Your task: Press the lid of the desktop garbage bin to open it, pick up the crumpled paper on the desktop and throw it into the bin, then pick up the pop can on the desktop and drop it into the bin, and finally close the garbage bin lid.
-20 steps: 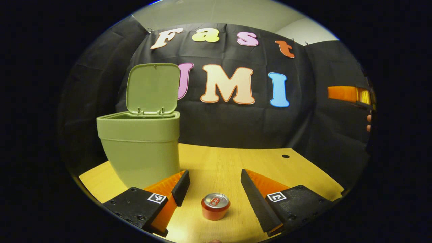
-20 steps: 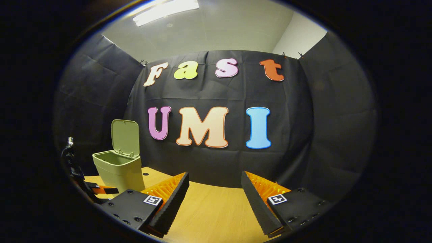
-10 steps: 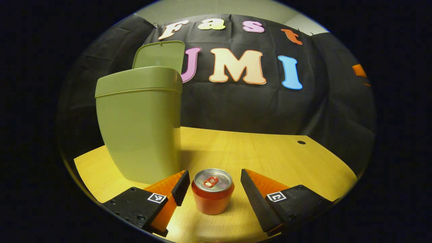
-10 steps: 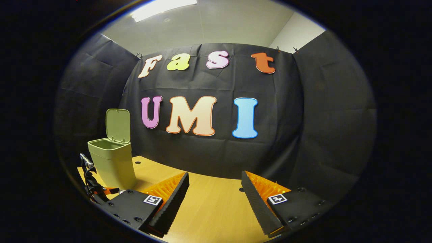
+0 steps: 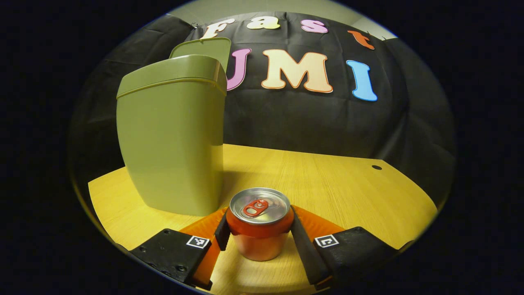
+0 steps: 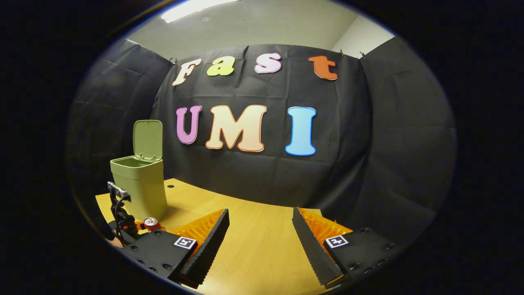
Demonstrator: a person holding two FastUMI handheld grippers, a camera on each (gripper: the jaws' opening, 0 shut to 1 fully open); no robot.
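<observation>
1. The left tool (image 5: 258,233) pinches the pop can (image 5: 259,223), one finger pressed on each side; the can stands upright on the table (image 5: 327,184).
2. The green garbage bin (image 5: 174,135) stands just beside the can, lid (image 5: 202,48) raised.
3. The right tool (image 6: 260,237) hangs spread over bare table, well apart from the bin.

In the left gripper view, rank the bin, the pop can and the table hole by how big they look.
1. Bin, largest.
2. Pop can; it sits close to the camera, so it looks bigger than it is.
3. Table hole, smallest.
</observation>
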